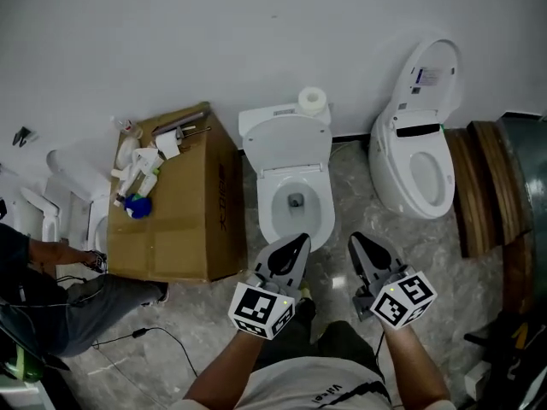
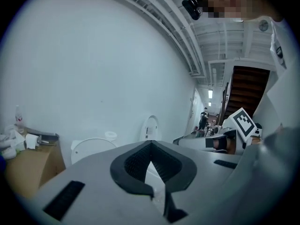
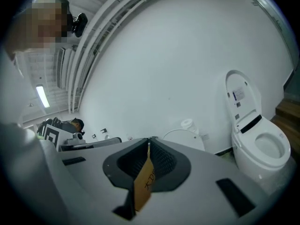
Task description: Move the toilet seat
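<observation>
**A:** Which step is this? Both tools look parked.

**B:** Pretty much the start, I'd say. The left gripper (image 1: 297, 242) and right gripper (image 1: 355, 240) hover just in front of the middle toilet (image 1: 291, 171). Each has its jaws pressed together with nothing in them. The toilet seat (image 1: 267, 203) looks to lie flat on that toilet's bowl, lid (image 1: 286, 142) tipped up behind it, untouched.

**A:** So next?

**B:** Probably spread one pair of jaws, reach down to the toilet's front rim and get a pad under the seat edge to lift it.
</observation>
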A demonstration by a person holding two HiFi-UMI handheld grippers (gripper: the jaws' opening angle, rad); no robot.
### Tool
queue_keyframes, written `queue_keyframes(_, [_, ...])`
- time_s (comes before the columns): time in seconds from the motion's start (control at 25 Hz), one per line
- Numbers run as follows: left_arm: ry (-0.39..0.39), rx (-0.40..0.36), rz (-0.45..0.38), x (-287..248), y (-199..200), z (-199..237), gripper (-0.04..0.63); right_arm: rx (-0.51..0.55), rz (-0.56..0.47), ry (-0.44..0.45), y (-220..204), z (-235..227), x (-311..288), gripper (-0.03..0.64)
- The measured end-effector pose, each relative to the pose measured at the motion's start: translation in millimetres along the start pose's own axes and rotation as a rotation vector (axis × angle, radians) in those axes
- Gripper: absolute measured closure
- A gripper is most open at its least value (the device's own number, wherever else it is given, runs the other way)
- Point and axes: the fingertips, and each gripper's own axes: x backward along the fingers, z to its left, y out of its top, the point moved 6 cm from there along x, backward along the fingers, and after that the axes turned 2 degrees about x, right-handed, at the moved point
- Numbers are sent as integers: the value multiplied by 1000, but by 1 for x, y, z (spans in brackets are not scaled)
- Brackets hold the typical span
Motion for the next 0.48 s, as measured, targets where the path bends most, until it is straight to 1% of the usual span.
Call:
queue_keyframes(0.12, [-19,17,22,-31,-26,24,586,-15,32,-45,-21,-31,-24,603])
queue_keyframes(0.24, [-12,59,63,-61,-59,46,586,-8,82,-72,-46,-62,-49,603])
queue_keyframes(0.36, [-14,92,118,-88,-96,60,586,-33,123,-96,-78,-94,-70,603])
queue_keyframes(0.48, [-13,107,165,-114,-133,75,586,-54,172,-111,-116,-129,-93,601])
